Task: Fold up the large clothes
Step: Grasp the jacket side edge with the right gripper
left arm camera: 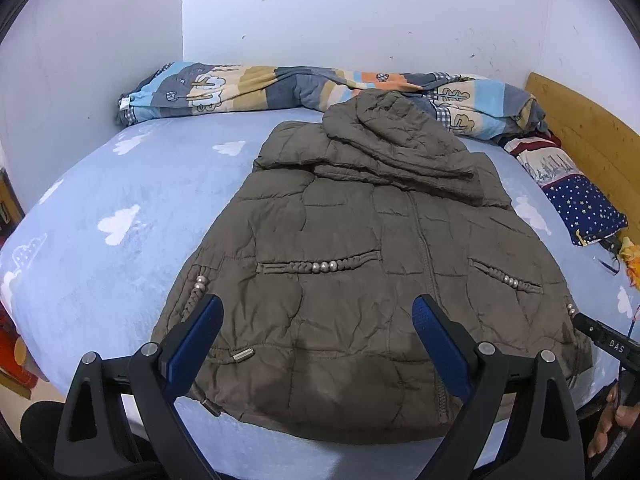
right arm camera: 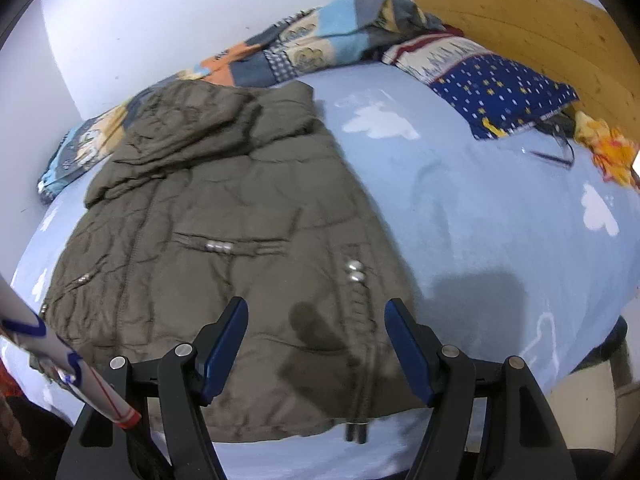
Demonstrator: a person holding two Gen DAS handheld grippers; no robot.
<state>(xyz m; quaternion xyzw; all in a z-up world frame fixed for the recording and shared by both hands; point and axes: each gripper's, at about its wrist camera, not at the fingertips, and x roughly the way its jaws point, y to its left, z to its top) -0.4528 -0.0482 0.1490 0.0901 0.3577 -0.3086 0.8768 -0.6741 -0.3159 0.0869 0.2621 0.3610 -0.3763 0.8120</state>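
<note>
Hovering wide open and empty over the hem of the padded jacket, spread flat on the bed for folding, the left tool and right tool each face one lower corner.

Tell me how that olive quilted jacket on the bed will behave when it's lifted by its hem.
The quilted jacket will probably sag and drape rather than hold its shape; it lies creased and soft on the bed sheet. Its puffy padding suggests it is light for its bulk. The smooth shell may slip in the open left gripper or right gripper, so pinching a thick fold seems wise.
</note>
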